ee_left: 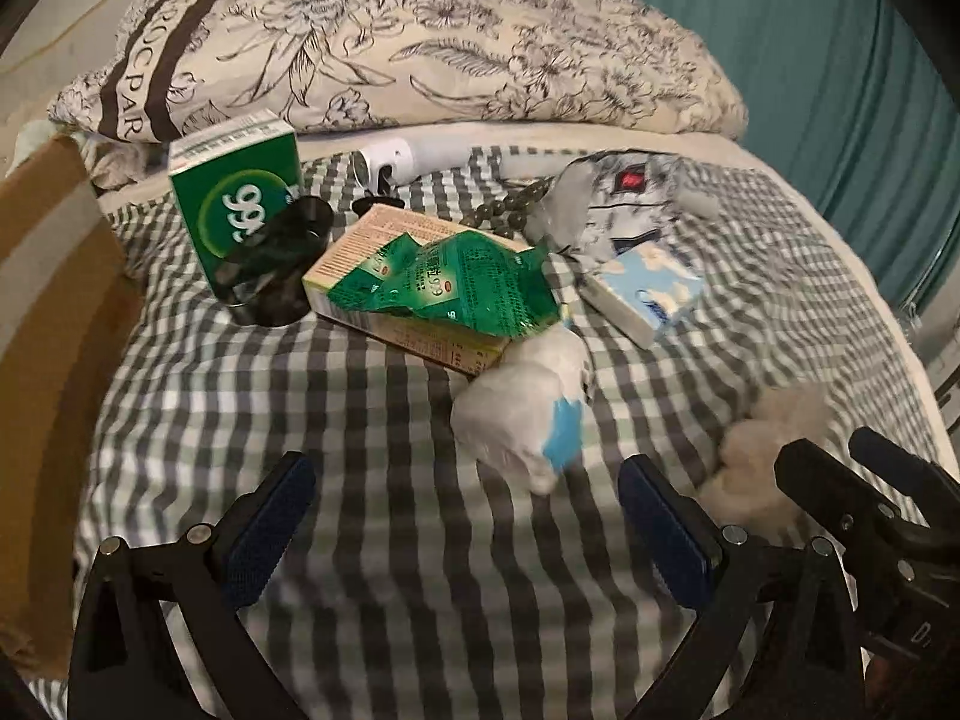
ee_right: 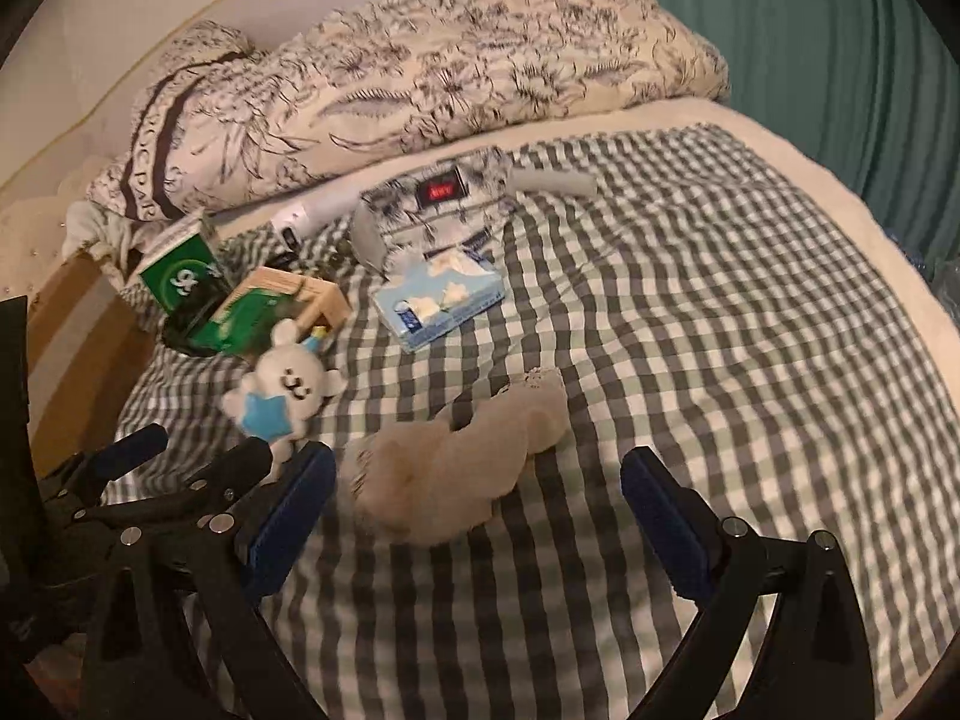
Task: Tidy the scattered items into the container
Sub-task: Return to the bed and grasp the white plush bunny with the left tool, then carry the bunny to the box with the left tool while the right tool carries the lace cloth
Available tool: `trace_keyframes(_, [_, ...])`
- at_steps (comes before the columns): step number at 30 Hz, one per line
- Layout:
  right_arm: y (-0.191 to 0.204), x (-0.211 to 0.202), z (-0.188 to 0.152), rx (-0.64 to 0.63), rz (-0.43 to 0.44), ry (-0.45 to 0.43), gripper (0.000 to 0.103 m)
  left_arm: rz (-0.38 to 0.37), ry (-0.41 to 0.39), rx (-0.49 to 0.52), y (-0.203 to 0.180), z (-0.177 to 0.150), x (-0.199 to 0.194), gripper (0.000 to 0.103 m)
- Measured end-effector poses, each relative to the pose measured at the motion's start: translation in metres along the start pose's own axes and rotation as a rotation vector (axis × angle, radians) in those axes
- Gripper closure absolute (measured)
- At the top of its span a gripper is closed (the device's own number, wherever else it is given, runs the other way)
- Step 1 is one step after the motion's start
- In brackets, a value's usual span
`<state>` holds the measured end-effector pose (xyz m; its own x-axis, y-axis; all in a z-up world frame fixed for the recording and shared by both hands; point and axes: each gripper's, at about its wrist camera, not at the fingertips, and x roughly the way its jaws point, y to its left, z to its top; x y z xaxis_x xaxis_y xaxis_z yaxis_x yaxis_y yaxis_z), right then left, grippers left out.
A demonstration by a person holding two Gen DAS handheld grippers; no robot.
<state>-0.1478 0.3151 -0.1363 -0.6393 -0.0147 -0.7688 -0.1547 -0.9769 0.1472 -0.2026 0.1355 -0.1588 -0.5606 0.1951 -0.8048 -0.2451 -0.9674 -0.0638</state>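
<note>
Both views show a checked bedsheet [ee_left: 360, 540] strewn with items. My left gripper [ee_left: 471, 516] is open, with a white plush toy holding a blue star [ee_left: 516, 420] just beyond its fingertips. A beige plush toy [ee_right: 456, 468] lies between the tips of my open right gripper [ee_right: 477, 507], closer to the left finger [ee_right: 294, 504]. Farther back lie a green box [ee_left: 234, 180], a beige box topped by a green sachet [ee_left: 438, 282], a dark cup [ee_left: 270, 282], a tissue pack [ee_left: 648, 288] and a patterned pouch with a red display [ee_left: 624, 186]. A cardboard box [ee_left: 54, 330] stands at the bed's left edge.
A flowered duvet and pillow [ee_left: 450, 42] pile up along the back of the bed. A white handheld device [ee_left: 408, 156] and a string of dark beads [ee_left: 516, 210] lie behind the boxes. A teal curtain [ee_left: 840, 60] hangs on the right. The two grippers sit side by side, close together.
</note>
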Motion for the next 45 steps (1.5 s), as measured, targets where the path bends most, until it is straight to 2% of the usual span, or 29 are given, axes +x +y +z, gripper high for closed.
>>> trace_keyframes(3, [-0.007,0.018,0.005,0.025,-0.001,0.028,0.006,-0.012,0.012,-0.006,-0.002,0.004,0.015,0.000])
trace_keyframes(11, [-0.013,0.039,0.008,0.038,0.042,0.041,0.007,0.018,0.019,0.035,-0.010,0.010,0.040,0.000])
trace_keyframes(13, [-0.013,0.042,0.008,0.039,0.061,0.042,0.011,0.009,0.012,0.038,-0.010,0.009,0.040,0.000])
trace_keyframes(14, [-0.012,0.044,0.008,0.040,0.067,0.043,0.018,0.007,0.005,0.038,-0.010,0.009,0.041,0.001])
trace_keyframes(15, [-0.012,0.046,0.008,0.038,0.073,0.046,0.031,0.006,0.006,0.040,-0.010,0.008,0.041,0.006])
trace_keyframes(16, [-0.012,0.047,0.008,0.033,0.077,0.049,0.039,0.010,0.001,0.043,-0.010,0.008,0.041,0.019])
trace_keyframes(17, [-0.012,0.049,0.007,0.030,0.079,0.052,0.052,-0.004,-0.001,0.052,-0.012,0.008,0.041,0.034])
trace_keyframes(18, [-0.012,0.049,0.007,0.029,0.080,0.054,0.063,-0.019,-0.010,0.067,-0.015,0.008,0.038,0.043])
trace_keyframes(19, [-0.012,0.049,0.007,0.028,0.081,0.052,0.066,-0.022,-0.016,0.080,-0.017,0.008,0.035,0.046])
trace_keyframes(23, [-0.014,0.044,0.005,0.032,0.078,0.047,0.079,-0.027,-0.008,0.083,-0.017,0.006,0.032,0.046])
trace_keyframes(27, [-0.011,0.031,0.004,0.011,0.075,0.028,0.082,-0.034,-0.014,0.054,-0.011,0.004,0.015,0.046])
trace_keyframes(32, [-0.003,0.010,0.001,-0.011,0.076,0.012,0.082,-0.027,-0.028,0.066,-0.011,0.000,-0.011,0.046])
trace_keyframes(45, [0.038,-0.068,-0.004,-0.082,0.094,-0.060,0.082,-0.003,-0.105,0.029,0.013,-0.006,-0.106,0.046])
